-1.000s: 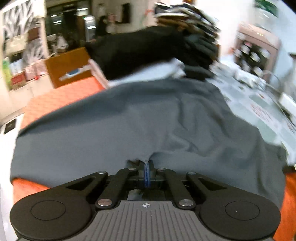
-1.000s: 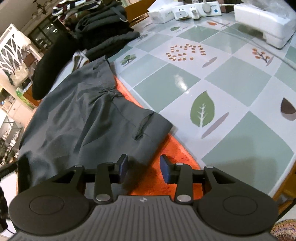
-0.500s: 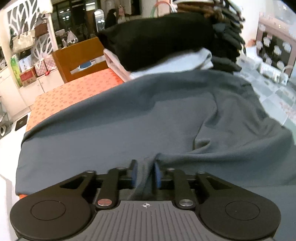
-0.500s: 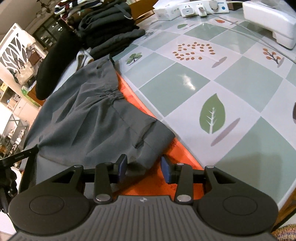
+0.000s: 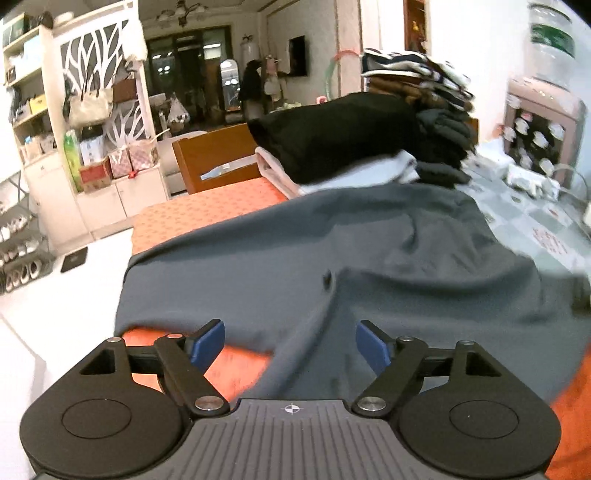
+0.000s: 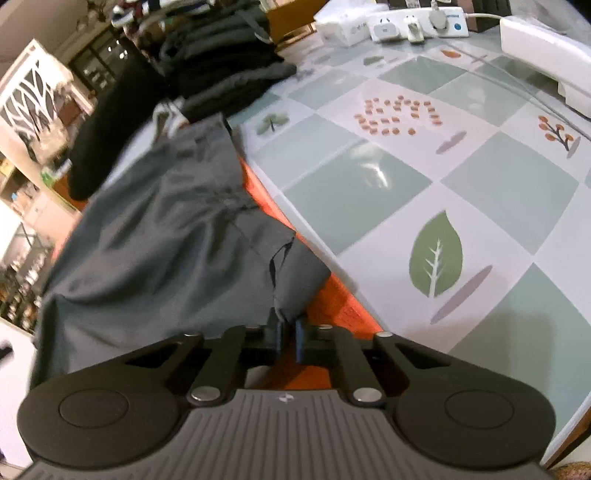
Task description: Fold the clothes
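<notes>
The grey garment (image 5: 369, 266) lies spread over the orange mat (image 5: 221, 206) on my table, its near corner pinched between the pads of my right gripper (image 6: 287, 338), whose jaws have just been closing on the fabric. My left gripper (image 5: 290, 343) has just been opening; its blue pads stand wide, cloth lying below them but not pressed. Beyond the garment sits a stack of folded dark clothes (image 6: 229, 70), topped by striped pieces. To the right runs the leaf-patterned tablecloth (image 6: 436, 254), with a white power strip (image 6: 417, 24) at its far edge. I can read no writing anywhere; red print on the tablecloth is blurred.
</notes>
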The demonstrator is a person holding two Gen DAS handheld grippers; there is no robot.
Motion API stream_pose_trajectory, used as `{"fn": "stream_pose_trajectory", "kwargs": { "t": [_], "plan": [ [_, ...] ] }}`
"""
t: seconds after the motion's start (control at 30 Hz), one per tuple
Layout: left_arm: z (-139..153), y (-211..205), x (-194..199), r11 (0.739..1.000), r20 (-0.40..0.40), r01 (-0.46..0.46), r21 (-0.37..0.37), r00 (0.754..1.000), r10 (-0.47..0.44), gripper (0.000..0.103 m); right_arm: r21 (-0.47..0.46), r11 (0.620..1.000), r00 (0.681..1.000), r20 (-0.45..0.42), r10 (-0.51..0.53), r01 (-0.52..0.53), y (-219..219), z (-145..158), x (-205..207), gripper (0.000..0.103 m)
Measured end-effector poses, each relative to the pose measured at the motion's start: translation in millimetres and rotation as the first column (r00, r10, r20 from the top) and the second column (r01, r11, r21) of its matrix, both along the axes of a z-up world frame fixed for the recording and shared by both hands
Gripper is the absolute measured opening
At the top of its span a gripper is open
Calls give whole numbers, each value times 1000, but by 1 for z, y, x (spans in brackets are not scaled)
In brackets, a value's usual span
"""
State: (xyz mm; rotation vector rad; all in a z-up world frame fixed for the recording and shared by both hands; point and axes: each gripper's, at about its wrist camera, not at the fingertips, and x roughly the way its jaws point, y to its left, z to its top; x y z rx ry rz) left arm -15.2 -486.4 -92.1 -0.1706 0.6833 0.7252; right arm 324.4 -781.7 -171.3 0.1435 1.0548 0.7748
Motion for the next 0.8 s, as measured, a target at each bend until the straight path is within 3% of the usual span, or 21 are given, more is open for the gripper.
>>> {"fn": "stream_pose_trajectory", "kwargs": {
  "t": [0.27,0.47,0.67,0.77,0.8],
  "plan": [
    [-24,-65,-47,996,-48,-90,-31,995,88,82,118,990,993,94,66,-77,7,72,-8,5],
    [-43,-91,-55,989,-65,-151,-4,986,150,86,213,969,987,130,96,-123,20,119,-6,5],
    [-67,-87,-36,977,-102,-199,78,973,207,86,295,943,981,160,113,-157,37,157,-9,5],
    [-76,-79,-30,949,-132,-265,171,948,288,81,334,929,980,167,108,-159,41,173,-11,5],
    [-79,-75,-29,934,-144,-296,200,934,327,74,348,924,980,171,104,-159,42,177,-12,5]
  ]
}}
